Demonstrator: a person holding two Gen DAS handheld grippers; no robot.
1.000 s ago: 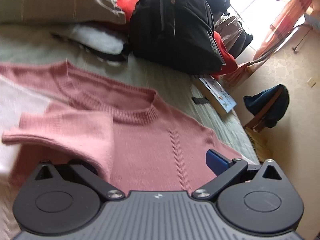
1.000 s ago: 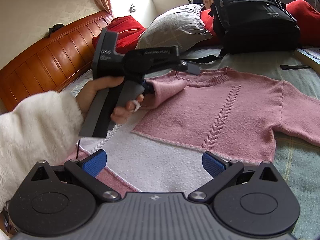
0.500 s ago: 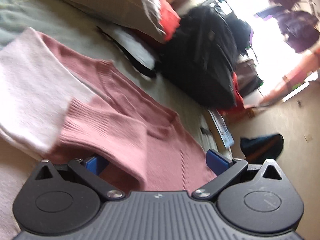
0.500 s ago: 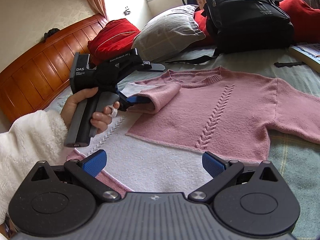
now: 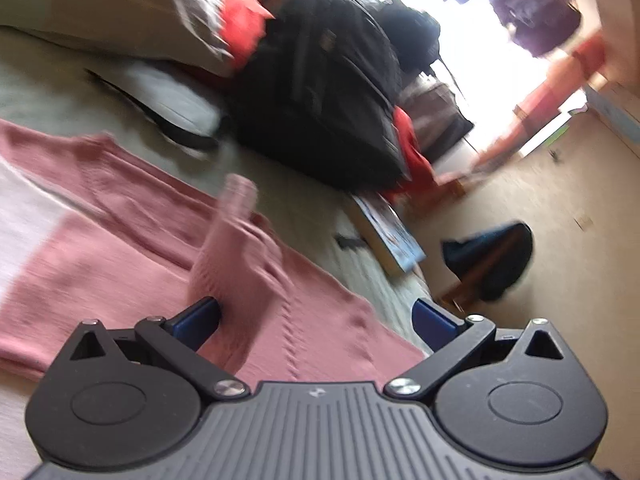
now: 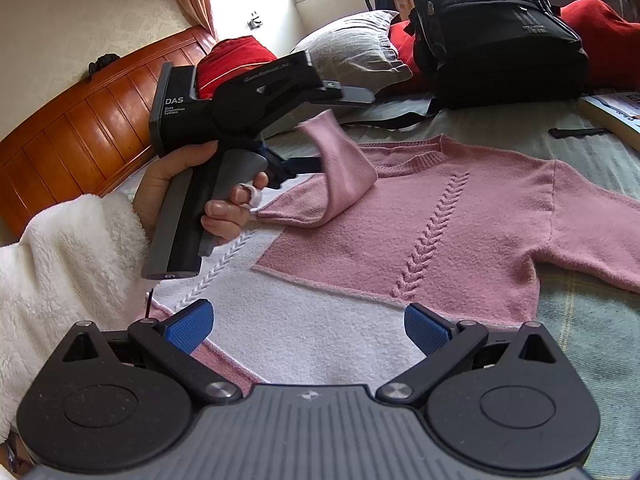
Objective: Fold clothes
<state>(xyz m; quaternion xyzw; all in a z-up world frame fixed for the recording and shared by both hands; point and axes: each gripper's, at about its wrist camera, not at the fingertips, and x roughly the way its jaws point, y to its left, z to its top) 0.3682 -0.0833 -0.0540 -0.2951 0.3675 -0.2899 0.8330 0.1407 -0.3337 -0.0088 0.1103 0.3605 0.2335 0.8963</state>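
- The pink sweater (image 6: 460, 216) was soft matt knit with a raised cable rib.
- The white garment (image 6: 320, 320) under it looked fleecy.
- My fingers (image 6: 188, 326) wore ribbed blue rubbery pads on matt black plastic.
- The headboard (image 6: 80, 128) was glossy varnished wood.

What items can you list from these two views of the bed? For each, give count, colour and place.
sweater: 1, pink and white, flat on the bed, front up
sleeve: 1, pink, lifted and draped over the chest of the sweater
bed cover: 1, pale green, under the sweater
backpack: 1, black, at the head of the bed
pillow: 1, grey, beside the backpack
red bundles: 2, red, either side of the pillow and backpack
book: 1, blue-and-white cover, at the bed edge
headboard: 1, brown wood
left hand-held gripper: black, blue pads, open, sleeve against one pad
right hand-held gripper: open, above the white hem
hand: white fleece cuff
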